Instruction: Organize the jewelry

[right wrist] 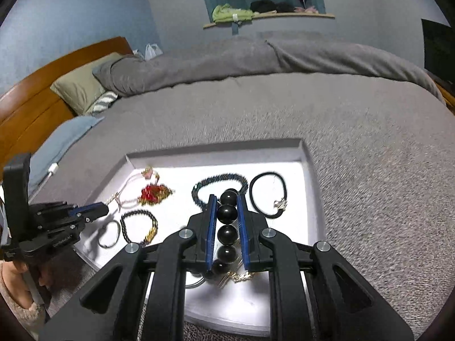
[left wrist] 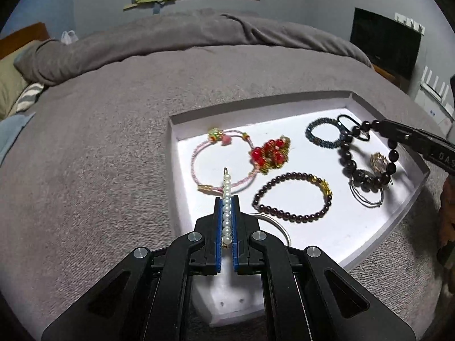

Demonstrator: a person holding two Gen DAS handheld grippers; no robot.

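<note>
A grey blanketed bed [left wrist: 113, 142] carries a white tray [left wrist: 421, 182] and pillows [right wrist: 79, 85].

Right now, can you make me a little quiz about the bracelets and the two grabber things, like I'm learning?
1. True or false: the left gripper is shut on a pearl strand.
2. Which beads sit between the right gripper fingers? A) red beads B) big black beads C) blue beads
3. Fill in: the jewelry lies in a white ____ on the gray bed.

Key:
1. True.
2. B, the big black bead bracelet.
3. Tray: the white tray on the gray bed holds the red bead cluster, the blue beaded bracelet and the others.
</note>
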